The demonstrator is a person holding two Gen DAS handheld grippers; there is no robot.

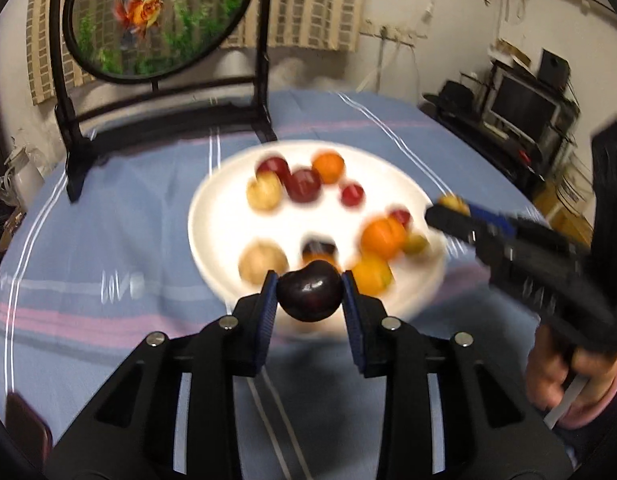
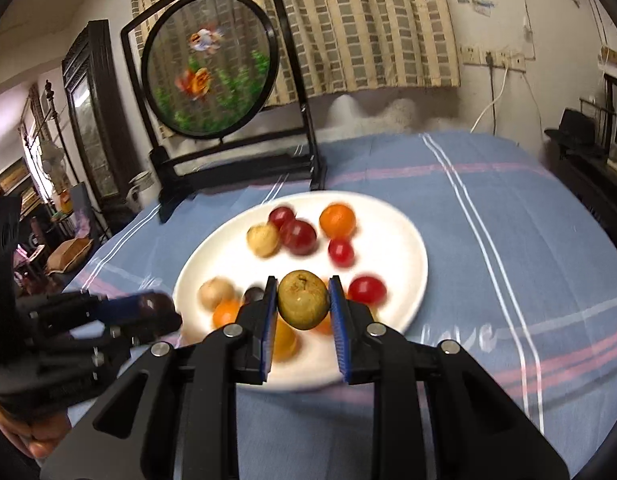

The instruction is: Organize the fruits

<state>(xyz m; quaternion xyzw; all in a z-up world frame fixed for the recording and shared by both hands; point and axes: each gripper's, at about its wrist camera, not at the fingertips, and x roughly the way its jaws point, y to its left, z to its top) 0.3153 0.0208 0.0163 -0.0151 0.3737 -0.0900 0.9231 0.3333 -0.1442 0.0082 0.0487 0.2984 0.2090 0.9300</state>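
Dark cherry (image 1: 309, 297) — small, light, glossy, bruisable — clamped across its middle in left gripper (image 1: 309, 300) above white plate (image 1: 212, 216); firmer green-brown fruit (image 2: 303, 300) likewise pinched in right gripper (image 2: 303, 308)

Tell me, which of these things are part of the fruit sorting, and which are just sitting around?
Part of the job:
- dark plum, clamped in the left gripper
- greenish-brown fruit, clamped in the right gripper
- white plate with the remaining red, orange and tan fruits

Just lying about:
- round goldfish screen on its black stand
- striped blue tablecloth
- curtain
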